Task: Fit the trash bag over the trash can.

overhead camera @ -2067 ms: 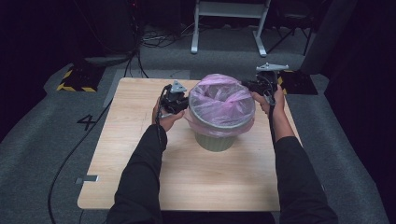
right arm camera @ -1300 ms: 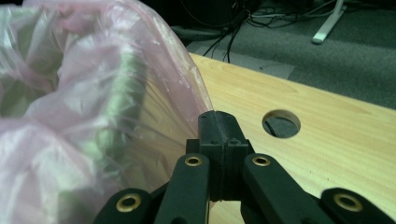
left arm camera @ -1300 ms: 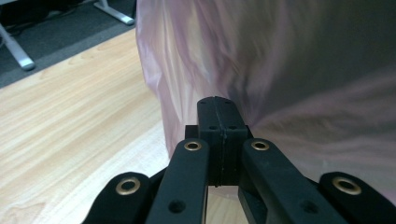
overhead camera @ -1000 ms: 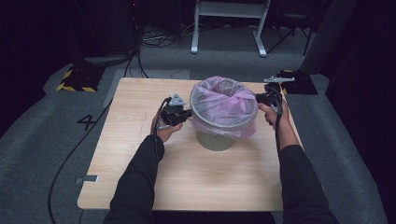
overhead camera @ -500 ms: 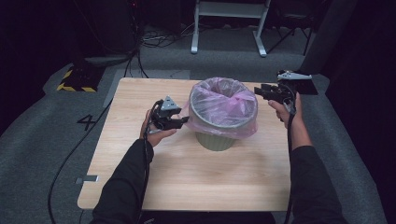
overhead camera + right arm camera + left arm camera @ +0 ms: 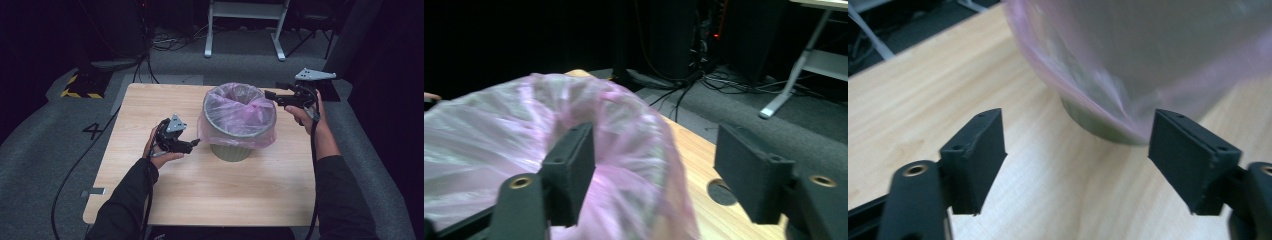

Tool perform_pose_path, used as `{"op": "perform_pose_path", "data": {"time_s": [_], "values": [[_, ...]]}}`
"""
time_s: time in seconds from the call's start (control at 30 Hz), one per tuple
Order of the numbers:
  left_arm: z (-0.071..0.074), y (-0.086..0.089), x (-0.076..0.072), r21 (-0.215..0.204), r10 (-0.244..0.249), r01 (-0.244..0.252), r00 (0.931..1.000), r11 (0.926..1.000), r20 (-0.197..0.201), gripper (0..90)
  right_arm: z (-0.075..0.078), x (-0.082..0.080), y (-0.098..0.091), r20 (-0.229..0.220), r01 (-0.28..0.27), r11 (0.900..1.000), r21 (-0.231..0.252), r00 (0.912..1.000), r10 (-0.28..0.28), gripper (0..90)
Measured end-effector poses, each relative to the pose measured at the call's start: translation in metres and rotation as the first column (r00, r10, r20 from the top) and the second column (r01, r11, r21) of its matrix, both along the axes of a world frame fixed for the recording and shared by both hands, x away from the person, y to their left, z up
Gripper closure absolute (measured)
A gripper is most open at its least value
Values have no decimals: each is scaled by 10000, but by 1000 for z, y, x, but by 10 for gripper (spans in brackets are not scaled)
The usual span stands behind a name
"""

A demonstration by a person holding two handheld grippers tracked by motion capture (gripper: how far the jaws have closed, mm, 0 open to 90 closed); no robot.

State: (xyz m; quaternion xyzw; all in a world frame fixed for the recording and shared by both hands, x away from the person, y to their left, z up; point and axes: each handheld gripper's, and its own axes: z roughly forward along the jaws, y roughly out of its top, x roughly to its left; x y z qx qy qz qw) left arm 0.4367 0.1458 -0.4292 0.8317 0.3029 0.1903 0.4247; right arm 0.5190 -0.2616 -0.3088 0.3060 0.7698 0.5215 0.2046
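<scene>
Wood table [image 6: 150, 200]: both tools open, flanking pink-bagged bin [image 6: 239, 122], R raised.

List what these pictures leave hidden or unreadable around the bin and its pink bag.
- Bin floor: hidden in the high view by the pink bag lining it.
- Bin's far wall: hidden in the high view by the bin itself.
- Bag surface: motion-blurred in the left gripper view.
- Bin's top: cut off by the upper edge in the left gripper view.
</scene>
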Motion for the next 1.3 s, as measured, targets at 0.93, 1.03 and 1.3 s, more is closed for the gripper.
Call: {"op": "perform_pose_path", "data": {"time_s": [0.93, 1.03, 1.3], "values": [[-45, 0, -22, 1041, -294, 393, 9951, 9938, -948, 163, -5, -14, 68, -316, -2032, 9508, -2340, 9790, 2015, 286], [-51, 0, -25, 1204, -321, 444, 9942, 9917, -1022, 164, -8, -14, 73, -455, -2065, 9378, -2790, 9784, 2019, 293], [-62, 5, -32, 1158, -323, 472, 9914, 9922, -1272, 166, -14, -11, 79, -781, -2309, 9114, -3408, 9730, 2173, 315]]}}
